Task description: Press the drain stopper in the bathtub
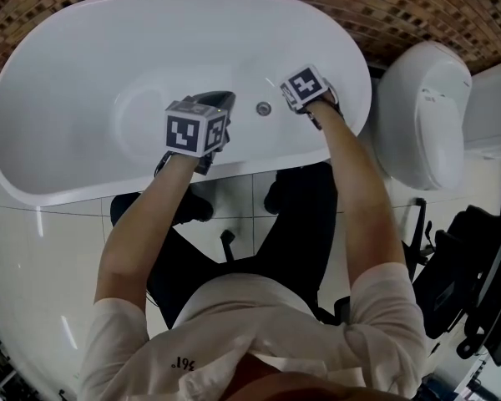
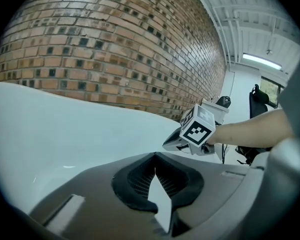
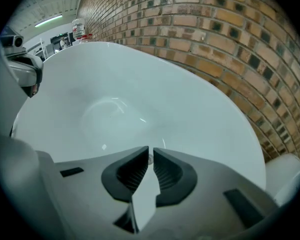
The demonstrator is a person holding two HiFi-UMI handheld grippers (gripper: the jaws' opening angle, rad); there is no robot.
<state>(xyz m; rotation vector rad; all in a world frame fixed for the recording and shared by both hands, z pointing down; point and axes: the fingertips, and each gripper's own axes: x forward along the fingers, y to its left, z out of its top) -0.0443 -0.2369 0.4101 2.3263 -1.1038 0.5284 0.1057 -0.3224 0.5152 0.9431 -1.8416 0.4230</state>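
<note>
Right gripper (image 3: 150,153) is hanging over the bathtub (image 3: 140,84), jaws standing a sliver apart and gripping nothing. Drain stopper (image 3: 149,159) is peeking through that gap, on the tub floor beyond the tips. Left gripper (image 2: 155,156) is hovering beside the right one, jaws together at the tips and empty, facing white tub wall. Brick wall (image 2: 115,49) is running behind the tub, and a toilet (image 1: 426,115) is sitting off the right gripper's outer side.

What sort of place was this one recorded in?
Probably a bathroom, perhaps a staged one: a white freestanding bathtub with a drain stopper, a toilet beside it, and a brick wall behind.
</note>
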